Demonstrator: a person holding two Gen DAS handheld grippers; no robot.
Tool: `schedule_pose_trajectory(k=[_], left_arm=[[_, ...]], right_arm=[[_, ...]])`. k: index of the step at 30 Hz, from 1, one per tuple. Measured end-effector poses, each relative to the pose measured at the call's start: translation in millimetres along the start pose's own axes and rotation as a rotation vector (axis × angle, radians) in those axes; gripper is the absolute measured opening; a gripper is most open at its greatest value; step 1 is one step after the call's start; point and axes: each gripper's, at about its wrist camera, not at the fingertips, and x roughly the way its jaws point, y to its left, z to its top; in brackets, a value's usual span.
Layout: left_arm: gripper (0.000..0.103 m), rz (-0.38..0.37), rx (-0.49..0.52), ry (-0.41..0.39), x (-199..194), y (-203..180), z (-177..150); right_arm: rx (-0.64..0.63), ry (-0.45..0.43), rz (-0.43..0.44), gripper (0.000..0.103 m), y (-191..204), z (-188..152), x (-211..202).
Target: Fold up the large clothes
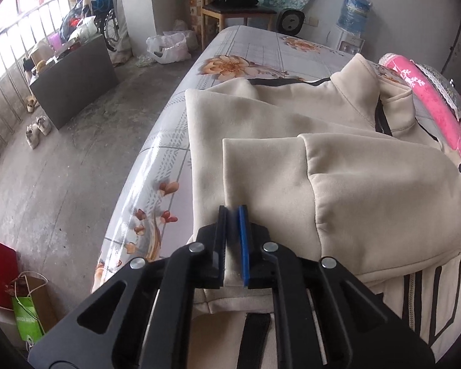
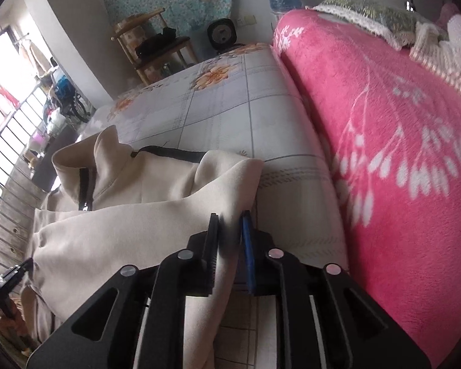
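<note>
A cream jacket (image 1: 338, 160) with a black zip and black stripes lies on the flowered bed sheet (image 1: 169, 141), collar toward the far end. Its sleeve is folded across the body. My left gripper (image 1: 233, 212) is shut on a fold of the cream fabric at the jacket's near left edge. In the right wrist view the jacket (image 2: 138, 215) fills the lower left. My right gripper (image 2: 229, 218) stands slightly open at the jacket's right edge; the fabric runs between its fingers, with a gap beside the blue pad (image 2: 247, 246).
A thick pink blanket (image 2: 399, 123) rises along the bed's right side, with pillows behind. The bed's left edge drops to a concrete floor with shoes (image 1: 38, 129) and bags (image 1: 27, 313). A wooden chair (image 1: 230, 9) and a water bottle (image 1: 353, 9) stand at the far wall.
</note>
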Motion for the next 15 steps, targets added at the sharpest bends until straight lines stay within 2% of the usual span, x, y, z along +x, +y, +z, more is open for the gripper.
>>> schedule_pose_trajectory(k=[2, 4, 6, 8, 10, 12, 14, 15], left_arm=[[0.010, -0.042, -0.032, -0.018, -5.4, 5.0, 0.7], [0.012, -0.069, -0.042, -0.066, -16.7, 7.3, 2.5], [0.018, -0.111, -0.031, -0.107, -26.8, 4.5, 3.5], [0.026, -0.165, -0.007, -0.100, -27.2, -3.4, 4.7], [0.037, -0.203, 0.013, -0.051, -14.6, -13.8, 3.7], [0.048, -0.212, 0.013, 0.012, 6.0, -21.4, 1.2], [0.055, -0.191, 0.029, -0.029, 9.4, -27.2, -1.4], [0.062, -0.196, 0.040, -0.026, 10.9, -30.7, -1.3]], right_arm=[[-0.061, -0.059, -0.052, 0.031, 9.5, 1.1, -22.8], [-0.127, -0.088, -0.042, 0.037, 23.5, -2.7, -45.1], [-0.222, -0.064, 0.032, 0.049, 44.9, -16.1, -63.3], [-0.335, -0.009, 0.106, 0.051, 68.1, -39.6, -72.6], [-0.427, 0.049, 0.117, 0.051, 83.6, -64.0, -72.9], [-0.500, 0.104, 0.093, 0.051, 89.8, -87.5, -66.6], [-0.531, 0.168, -0.007, 0.051, 79.8, -102.8, -50.5], [-0.534, 0.189, -0.073, 0.052, 73.1, -106.6, -44.2]])
